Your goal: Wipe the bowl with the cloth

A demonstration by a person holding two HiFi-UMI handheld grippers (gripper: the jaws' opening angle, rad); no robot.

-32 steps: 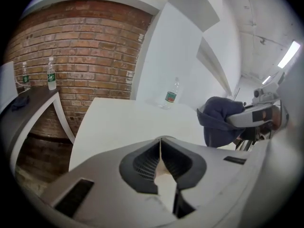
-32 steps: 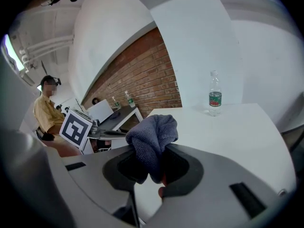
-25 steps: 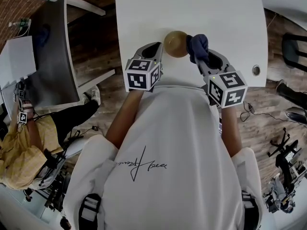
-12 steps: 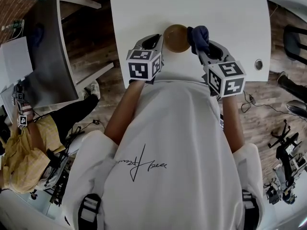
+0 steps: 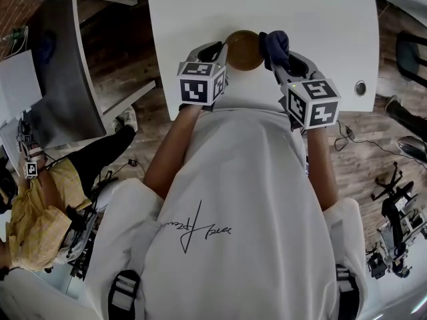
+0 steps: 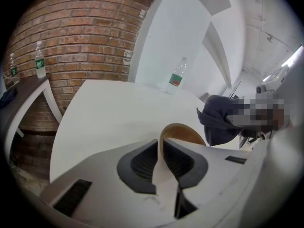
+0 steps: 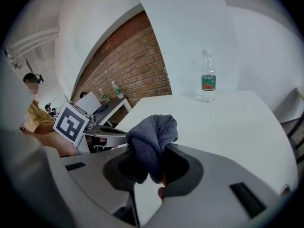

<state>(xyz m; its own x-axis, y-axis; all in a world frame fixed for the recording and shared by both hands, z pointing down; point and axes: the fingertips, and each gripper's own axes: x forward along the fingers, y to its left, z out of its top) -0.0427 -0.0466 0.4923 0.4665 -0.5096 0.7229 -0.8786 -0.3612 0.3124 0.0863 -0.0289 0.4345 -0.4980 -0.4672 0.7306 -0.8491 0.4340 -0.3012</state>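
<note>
A tan bowl (image 5: 244, 49) is held over the near part of the white table (image 5: 313, 19). My left gripper (image 5: 220, 57) is shut on the bowl's rim (image 6: 164, 144); the rim runs edge-on between its two jaws in the left gripper view. A dark blue-grey cloth (image 5: 274, 46) sits bunched at the bowl's right side. My right gripper (image 5: 279, 64) is shut on the cloth (image 7: 151, 144), which bulges out above the jaws. In the left gripper view the cloth (image 6: 219, 125) hangs just right of the bowl, close to its rim; whether it touches is unclear.
A plastic water bottle (image 7: 208, 82) stands at the table's far side, also the bottle (image 6: 176, 76) in the left gripper view. A grey side table (image 5: 57, 79) with bottles stands at left. A seated person in yellow (image 5: 33, 219) is at lower left. A round hole (image 5: 360, 87) marks the table's right edge.
Bowl, cloth and both grippers sit slightly higher in the head view than a second ago, keeping the same relation to each other. Both grips are unchanged.
</note>
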